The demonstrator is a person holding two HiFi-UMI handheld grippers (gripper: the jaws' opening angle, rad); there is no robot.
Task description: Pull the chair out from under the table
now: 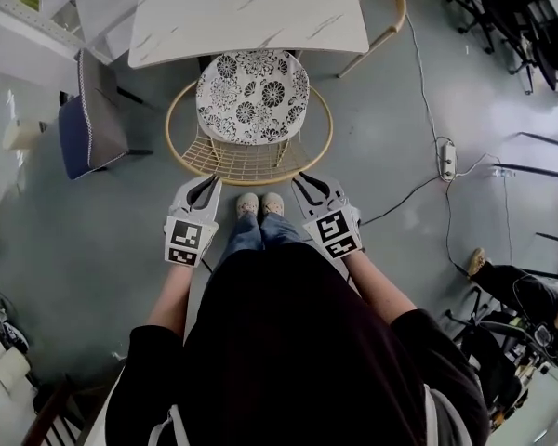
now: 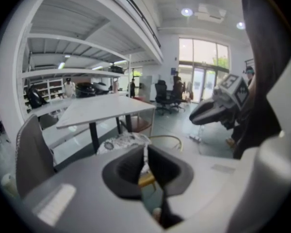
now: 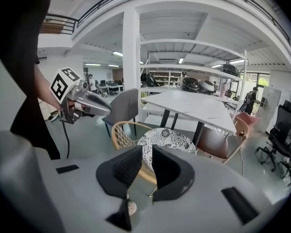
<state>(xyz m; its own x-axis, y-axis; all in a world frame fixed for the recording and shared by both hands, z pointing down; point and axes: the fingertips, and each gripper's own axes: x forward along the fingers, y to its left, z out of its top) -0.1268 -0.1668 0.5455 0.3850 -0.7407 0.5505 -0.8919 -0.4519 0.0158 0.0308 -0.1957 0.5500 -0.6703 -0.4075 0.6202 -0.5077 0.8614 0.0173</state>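
1. Centrally in the upper half of the head view stands the rattan chair [image 1: 249, 124]. Its flower-patterned cushion [image 1: 253, 96] is tucked partly beneath the near edge of the white marbled surface [image 1: 246, 12].
2. The chair's round woven rim faces the person, whose shoes [image 1: 260, 203] show just below it.
3. The left claw [image 1: 207, 184] sits at lower left of the rim. Its jaws are pressed together with nothing between them.
4. The right claw [image 1: 304, 180] sits at lower right of the rim, likewise pressed together and empty.
5. In the left gripper view the chair [image 2: 128, 141] lies beyond the claw [image 2: 145, 161] and apart from it.
6. In the right gripper view the chair [image 3: 160, 139] shows above the claw [image 3: 143, 164], near but not gripped.
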